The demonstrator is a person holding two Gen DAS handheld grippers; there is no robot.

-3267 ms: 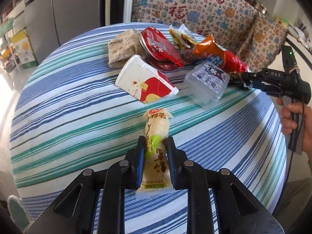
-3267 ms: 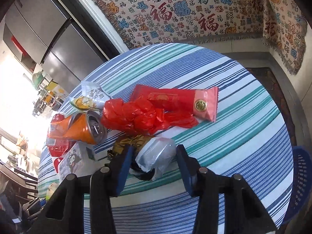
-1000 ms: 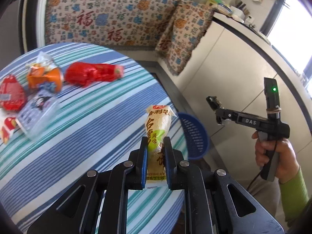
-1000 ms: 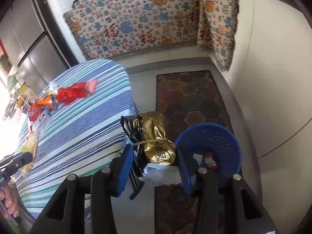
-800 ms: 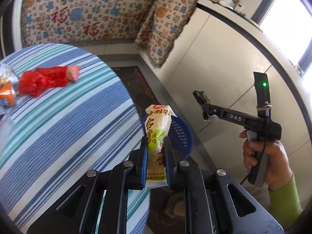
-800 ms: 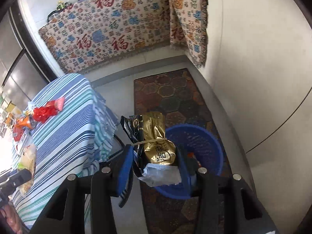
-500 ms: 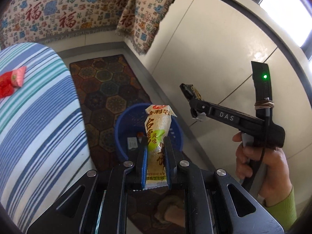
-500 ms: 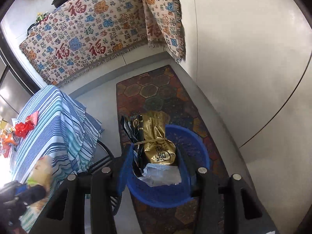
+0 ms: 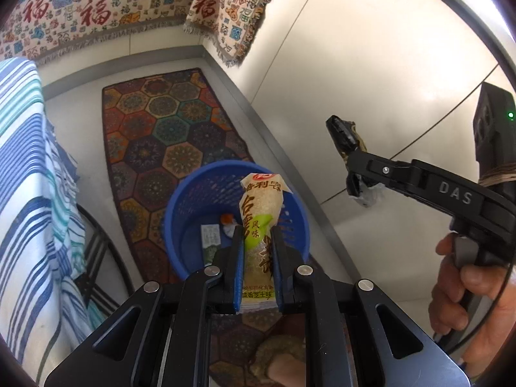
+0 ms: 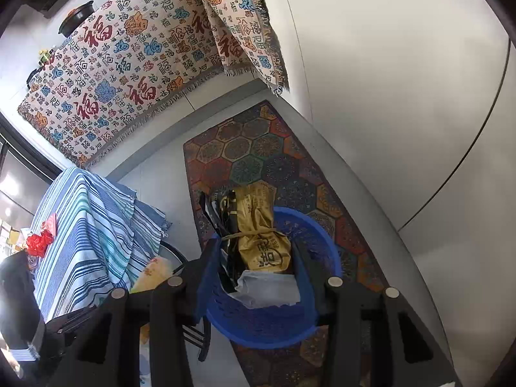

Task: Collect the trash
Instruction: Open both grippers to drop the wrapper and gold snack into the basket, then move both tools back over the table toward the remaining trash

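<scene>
White cupboard doors and a grey floor fill most of the room, and a patterned blanket [image 10: 135, 74] with red characters hangs along the far side. On the floor lies a long rug [image 9: 167, 148] of coloured hexagons. At the left stands the bench [image 9: 29, 200] under a blue and green striped cloth; some red wrappers [image 10: 40, 240] are on its top, well apart from the hands.

On the rug stands the blue basket [image 9: 180, 213], with a few small pieces of trash at its bottom. Both hands are over it.

The right claw [image 10: 254, 258] grips a gold packet [image 10: 261, 235] together with some black and pale plastic film. The bundle looks soft and light, and it hangs just above the basket's mouth.

The left claw [image 9: 256, 258] is closed tight on a yellow snack bag [image 9: 259, 219], holding it low on its length, so the upper part stands free. I judge this bag light and crinkly, a little slippery, so a grip across the middle seems safest.

Nothing stands between the two loads and the basket. Only the bench edge and its dark frame are near on the left.
</scene>
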